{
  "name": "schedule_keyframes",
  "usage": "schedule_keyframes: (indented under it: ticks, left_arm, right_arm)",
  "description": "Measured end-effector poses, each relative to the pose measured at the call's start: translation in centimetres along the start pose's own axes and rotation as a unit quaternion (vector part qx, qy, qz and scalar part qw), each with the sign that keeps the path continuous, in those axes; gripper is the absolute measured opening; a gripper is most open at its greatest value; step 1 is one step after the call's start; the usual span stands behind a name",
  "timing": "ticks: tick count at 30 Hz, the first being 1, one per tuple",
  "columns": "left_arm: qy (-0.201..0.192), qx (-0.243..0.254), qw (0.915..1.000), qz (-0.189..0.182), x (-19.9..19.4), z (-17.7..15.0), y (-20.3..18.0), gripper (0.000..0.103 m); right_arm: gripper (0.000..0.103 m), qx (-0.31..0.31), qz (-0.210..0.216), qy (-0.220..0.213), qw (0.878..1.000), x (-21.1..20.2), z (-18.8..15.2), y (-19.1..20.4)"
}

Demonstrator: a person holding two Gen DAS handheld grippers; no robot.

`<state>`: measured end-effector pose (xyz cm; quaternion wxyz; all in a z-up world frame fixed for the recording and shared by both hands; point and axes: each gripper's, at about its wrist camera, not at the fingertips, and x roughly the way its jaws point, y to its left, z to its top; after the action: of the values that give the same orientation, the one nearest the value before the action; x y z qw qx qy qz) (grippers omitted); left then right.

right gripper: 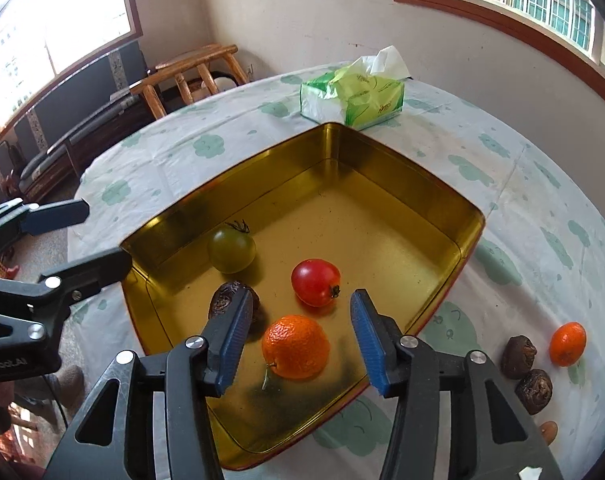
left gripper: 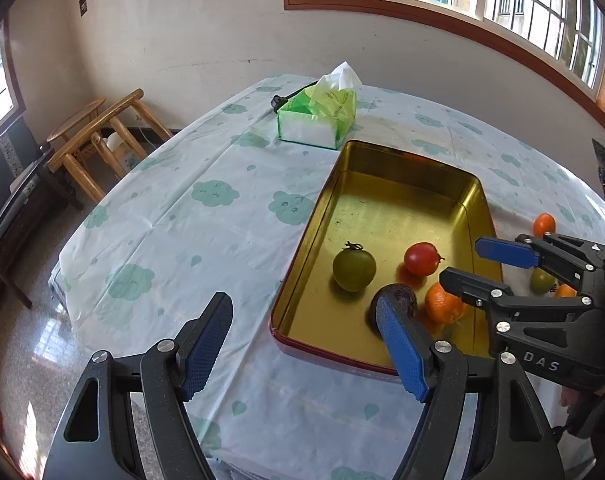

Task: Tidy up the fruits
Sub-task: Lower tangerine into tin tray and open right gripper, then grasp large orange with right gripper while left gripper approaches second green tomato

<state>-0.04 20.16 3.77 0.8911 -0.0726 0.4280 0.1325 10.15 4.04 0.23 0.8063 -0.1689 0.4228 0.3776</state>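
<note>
A gold tin tray (left gripper: 382,160) (right gripper: 382,168) on the table holds a green tomato (left gripper: 354,269) (right gripper: 232,249), a red tomato (left gripper: 421,258) (right gripper: 315,282), a dark wrinkled fruit (left gripper: 400,300) (right gripper: 226,298) and an orange (left gripper: 442,304) (right gripper: 295,346). My left gripper (left gripper: 306,320) is open and empty at the tray's near-left corner. My right gripper (right gripper: 298,308) (left gripper: 462,264) is open above the orange, which lies on the tray floor between the fingers. On the cloth to the right lie another orange (right gripper: 567,343) (left gripper: 544,225), two dark fruits (right gripper: 519,356) and a green tomato (left gripper: 541,280).
A green tissue pack (left gripper: 322,116) (right gripper: 354,100) lies just behind the tray. The round table has a white cloth with green clouds (left gripper: 214,194). Wooden chairs (left gripper: 98,140) stand by the wall to the left. The table edge is close below me.
</note>
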Motion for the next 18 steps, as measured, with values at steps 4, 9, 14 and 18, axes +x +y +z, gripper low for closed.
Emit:
schedule_keyframes:
  ticks: [4,9,14,18]
  left_arm:
    - [-0.004,0.031,0.9990,-0.031,-0.5,0.1,-2.9,0.075]
    - [0.001,0.073,0.9949,-0.071,-0.3,-0.2,-7.7,0.075]
    - [0.013,0.106,0.9892,-0.101,0.4,-0.8,-12.2,0.075]
    - [0.021,0.131,0.9848,-0.112,1.0,-1.3,-15.2,0.075]
  right_arm:
    - [0.049,0.044,-0.017,-0.033,0.998,-4.5,-2.2,-2.8]
    - [0.049,0.086,-0.095,-0.026,0.991,-8.6,-7.1,-7.6]
    - [0.049,0.131,-0.143,0.009,0.981,-9.7,-12.0,-12.0]
    - [0.049,0.157,-0.134,0.021,0.978,-9.0,-14.0,-13.8]
